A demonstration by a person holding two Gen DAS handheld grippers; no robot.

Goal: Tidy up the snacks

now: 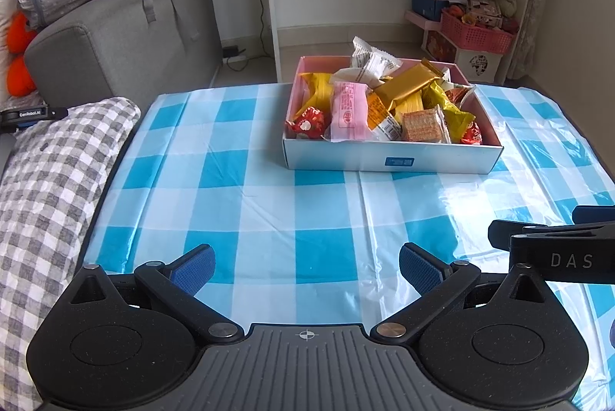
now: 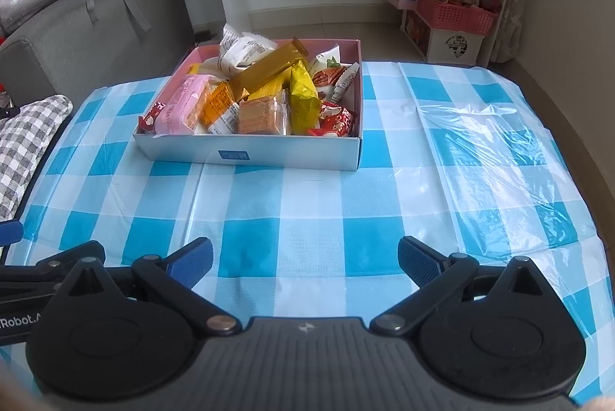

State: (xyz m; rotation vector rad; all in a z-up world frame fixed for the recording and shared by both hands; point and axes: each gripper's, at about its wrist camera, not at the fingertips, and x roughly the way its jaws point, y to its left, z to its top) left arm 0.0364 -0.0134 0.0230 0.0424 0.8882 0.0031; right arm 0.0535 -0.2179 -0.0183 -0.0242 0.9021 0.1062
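Low table under a blue-and-white checked plastic tablecloth [image 1: 269, 180]. A shallow white cardboard box with pink inner walls [image 1: 392, 159] sits toward the table's far edge, about midway along it, squarely on the cloth. The box is heaped with wrapped snacks: a pink rectangular packet [image 1: 348, 111] near the front wall, a long gold foil bar [image 1: 407, 84] lying across the top of the pile, a clear-wrapped block of brown wafers [image 1: 424, 126] at the front, a white printed pouch [image 1: 371, 59] sticking up above the far wall, small red-wrapped sweets [image 1: 307, 124] in the front left corner.

Left gripper [image 1: 306, 267] hangs over the near edge of the table, blue-padded fingers [image 1: 194, 270] spread wide, nothing between them. Right gripper [image 2: 305, 265] just beside it over the same edge, likewise spread and empty. Both are well apart from the box.

A grey-and-white checked cushion [image 1: 50, 188] lies against the table's left edge.
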